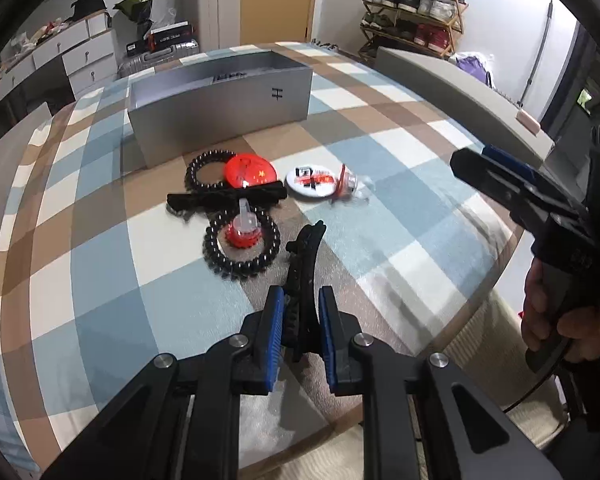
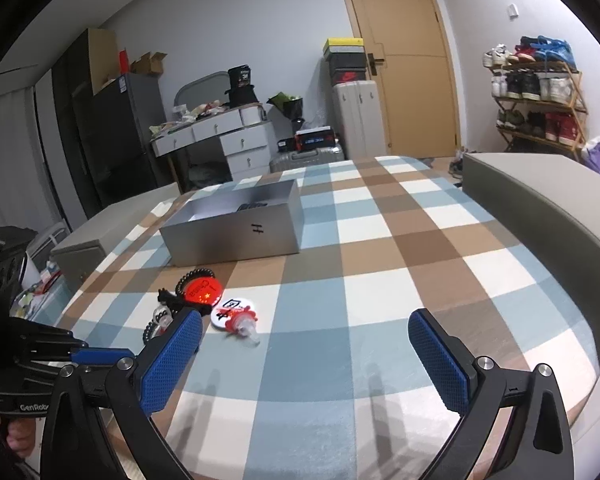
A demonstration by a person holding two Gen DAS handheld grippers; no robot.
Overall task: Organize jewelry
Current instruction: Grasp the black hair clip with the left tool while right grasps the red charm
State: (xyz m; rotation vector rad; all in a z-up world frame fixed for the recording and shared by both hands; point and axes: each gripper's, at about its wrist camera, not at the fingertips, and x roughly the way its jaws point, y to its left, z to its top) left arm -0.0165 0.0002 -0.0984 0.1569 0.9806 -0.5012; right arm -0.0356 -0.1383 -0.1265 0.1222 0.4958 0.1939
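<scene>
Closest to me, my left gripper (image 1: 299,320) is clamped on a black hair clip (image 1: 305,264), its blue pads pressing the clip's near end while the toothed far end juts forward over the checked bedspread (image 1: 100,240). My right gripper (image 2: 305,344) stands wide apart with nothing between its fingers, hovering above the same cloth; in the left wrist view I see it off to the right, carried by a hand (image 1: 548,312).

Just beyond the clip lies a black bead bracelet (image 1: 242,248) with a small red-and-clear trinket (image 1: 245,230) sitting inside its ring. Past that, a black strap-like piece (image 1: 228,198) lies across the cloth, touching a second bead bracelet (image 1: 204,170) and a red round badge (image 1: 251,171). To the right of these sit a white round badge (image 1: 312,182) and, touching its edge, another red-and-clear trinket (image 1: 350,186).

Farther back stands an open grey box (image 1: 220,120), with something dark inside that I cannot make out. Behind it are a white drawer unit (image 2: 240,140), a shoe rack (image 2: 536,92) and a wooden door (image 2: 404,56).
</scene>
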